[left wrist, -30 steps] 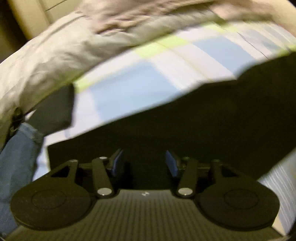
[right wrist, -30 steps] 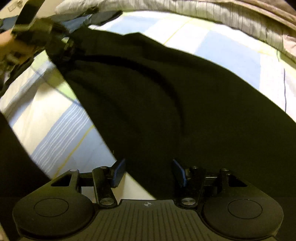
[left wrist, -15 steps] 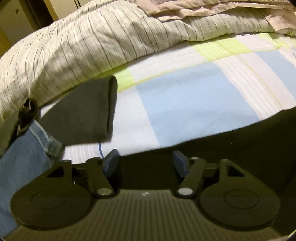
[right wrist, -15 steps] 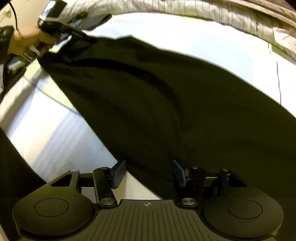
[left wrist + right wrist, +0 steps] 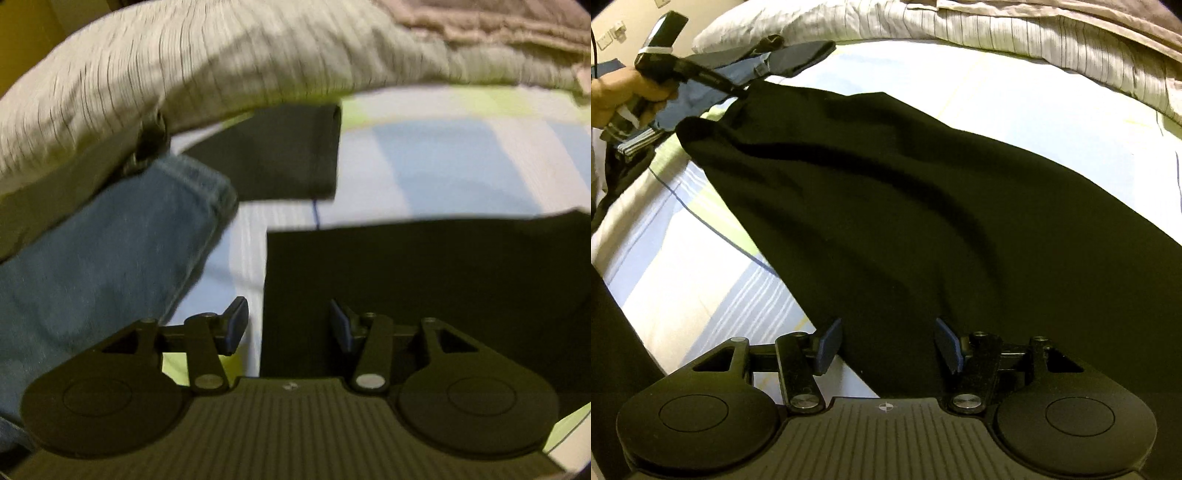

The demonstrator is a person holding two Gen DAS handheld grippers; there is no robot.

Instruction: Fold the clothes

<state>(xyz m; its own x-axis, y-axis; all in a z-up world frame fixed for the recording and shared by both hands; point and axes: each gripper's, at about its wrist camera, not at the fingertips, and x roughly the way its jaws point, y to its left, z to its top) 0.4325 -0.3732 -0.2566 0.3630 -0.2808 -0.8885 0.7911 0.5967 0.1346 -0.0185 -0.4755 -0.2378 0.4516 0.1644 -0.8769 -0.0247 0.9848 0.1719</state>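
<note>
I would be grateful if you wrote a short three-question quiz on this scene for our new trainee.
1. True or false: the black garment passes between the fingers of the right gripper.
2. In the left wrist view, what lies to the left of the black garment?
A. blue jeans
B. a red towel
C. a cardboard box
3. Fill in the blank: the bedsheet is checked in white, pale blue and ___.

Key: 1 true; 2 A; 3 green.
</note>
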